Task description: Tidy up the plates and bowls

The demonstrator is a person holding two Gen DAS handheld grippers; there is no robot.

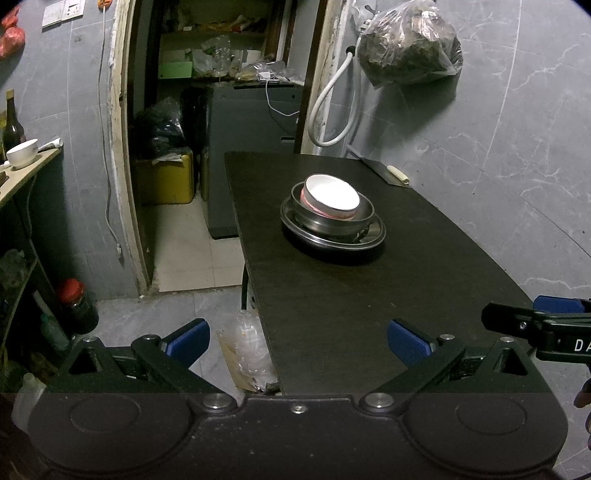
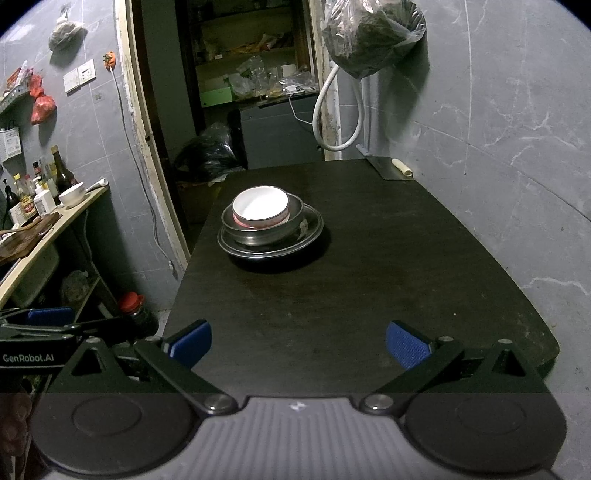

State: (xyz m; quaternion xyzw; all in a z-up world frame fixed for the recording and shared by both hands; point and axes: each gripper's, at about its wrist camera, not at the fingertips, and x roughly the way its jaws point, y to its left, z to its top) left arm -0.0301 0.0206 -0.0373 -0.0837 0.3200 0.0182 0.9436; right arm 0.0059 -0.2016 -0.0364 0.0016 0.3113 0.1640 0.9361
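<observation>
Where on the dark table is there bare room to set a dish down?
Bare table runs from the nested stack toward both open claws, left claw and right claw. Right of the stack is bare too. The far corner holds a cleaver.

The stacked dishes (image 2: 271, 227) were the only tall obstacle on the dark bench (image 2: 369, 295), standing toward its far left part. From the near edge up to the stack the bench top lay bare, so a gripper could pass straight in. Right of the stack a broad bare strip ran to the tiled wall (image 2: 517, 184). Beyond the stack, at the far right corner, lay a flat cleaver (image 2: 391, 168), well apart from it. Above that corner a white hose (image 2: 321, 122) and a full plastic bag (image 2: 373, 33) hung at the wall. Left of the stack the bench ended near an open doorway (image 2: 221, 110).
</observation>
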